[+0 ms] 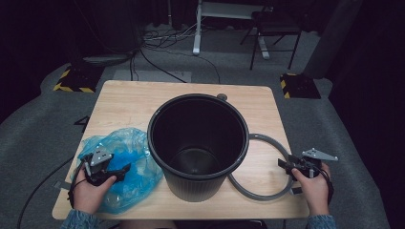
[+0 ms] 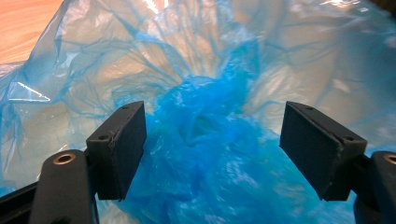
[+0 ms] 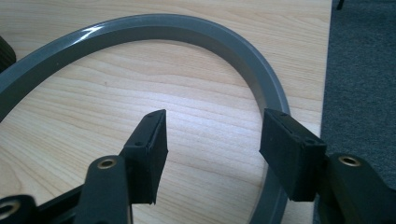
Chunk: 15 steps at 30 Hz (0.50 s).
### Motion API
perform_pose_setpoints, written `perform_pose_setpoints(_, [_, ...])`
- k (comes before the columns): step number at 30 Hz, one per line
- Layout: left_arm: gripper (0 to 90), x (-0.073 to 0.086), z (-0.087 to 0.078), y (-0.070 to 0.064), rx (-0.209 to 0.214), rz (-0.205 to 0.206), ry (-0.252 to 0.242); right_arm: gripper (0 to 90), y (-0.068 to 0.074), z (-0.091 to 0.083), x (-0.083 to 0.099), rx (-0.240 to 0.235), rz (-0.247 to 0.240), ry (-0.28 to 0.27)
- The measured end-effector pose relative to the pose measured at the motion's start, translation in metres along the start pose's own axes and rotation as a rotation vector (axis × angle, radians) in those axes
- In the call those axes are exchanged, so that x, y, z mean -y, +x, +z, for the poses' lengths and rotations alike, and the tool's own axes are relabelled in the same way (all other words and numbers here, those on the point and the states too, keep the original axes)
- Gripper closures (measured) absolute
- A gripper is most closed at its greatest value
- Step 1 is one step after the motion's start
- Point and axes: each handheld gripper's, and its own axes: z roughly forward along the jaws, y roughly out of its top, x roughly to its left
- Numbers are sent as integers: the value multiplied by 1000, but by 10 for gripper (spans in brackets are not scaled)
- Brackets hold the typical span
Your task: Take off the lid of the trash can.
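We've got the left gripper [image 1: 125, 169] parked right over the blue plastic bag [image 1: 126, 151], jaws spread wide with nothing pinched between them. In the left gripper view the crumpled, darker middle of the bag [image 2: 205, 135] sits straight ahead between the two pads, and the thinner see-through film billows up beyond and to both sides of them. We can't tell if the pads actually touch the plastic or just hang right above it.

Over on the other side, the right gripper [image 1: 282, 164] is open wide too, holding nothing. The grey ring [image 1: 267, 140] lies flat on the wooden table [image 1: 129, 102]. In the right gripper view the ring [image 3: 140, 25] arcs across ahead of the jaws and curls down past the pad on that view's right, running just beside or under it; bare wood fills the gap between the pads. Just past that pad the table stops and carpet starts.

From the high view, the black bucket [image 1: 198, 138] stands upright between our two grippers, with the bag bunched against its left side and the ring poking out from behind its right.
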Motion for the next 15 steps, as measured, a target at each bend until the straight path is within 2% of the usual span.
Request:
perform_pose_setpoints(4, [232,8,1,-4,-1,21,30,415,2,1,-1,-8,-7,-1])
perform_pose_setpoints(10, [221,19,11,-1,-10,17,74,414,1,-1,-1,-13,-1,-14])
perform_pose_setpoints(14, [223,22,16,-1,-15,44,101,412,0,-1,0,-10,8,-17])
perform_pose_setpoints(15, [224,23,17,-1,-12,32,93,412,0,-1,0,-10,9,-17])
